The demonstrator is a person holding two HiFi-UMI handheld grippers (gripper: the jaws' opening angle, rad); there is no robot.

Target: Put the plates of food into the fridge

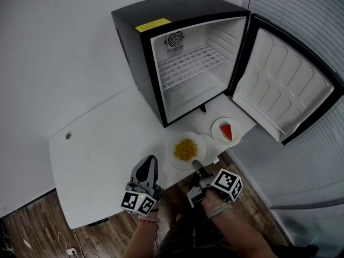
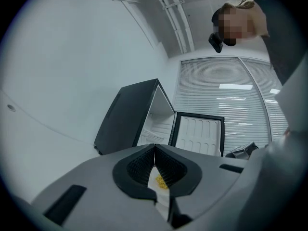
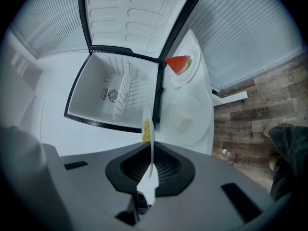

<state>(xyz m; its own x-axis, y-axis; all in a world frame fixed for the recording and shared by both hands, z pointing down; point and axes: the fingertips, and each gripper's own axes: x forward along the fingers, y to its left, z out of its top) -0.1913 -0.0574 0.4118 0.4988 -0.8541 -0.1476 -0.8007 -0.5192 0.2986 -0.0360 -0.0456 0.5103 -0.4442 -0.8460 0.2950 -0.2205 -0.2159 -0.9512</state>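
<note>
- Gripping plate of corn (image 1: pixel 185 150) by near rim was right gripper (image 3: pixel 150 147), plate at table (image 1: pixel 97 144) edge before open fridge (image 1: pixel 188 63)
- left gripper (image 2: pixel 154 148) was closed, empty
- plate of corn needed keeping level going in

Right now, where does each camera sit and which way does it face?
Head view: on the person's head, facing steeply down at table, open fridge, corn plate, melon plate; shows left gripper, right gripper, forearms.
Left gripper view: on that gripper, facing the fridge along jaws shut on the corn plate's rim; shows the person's upper body.
Right gripper view: on that gripper, facing forward and down into the fridge; jaws shut on the same plate.
Shared: all three show fridge and corn plate.
</note>
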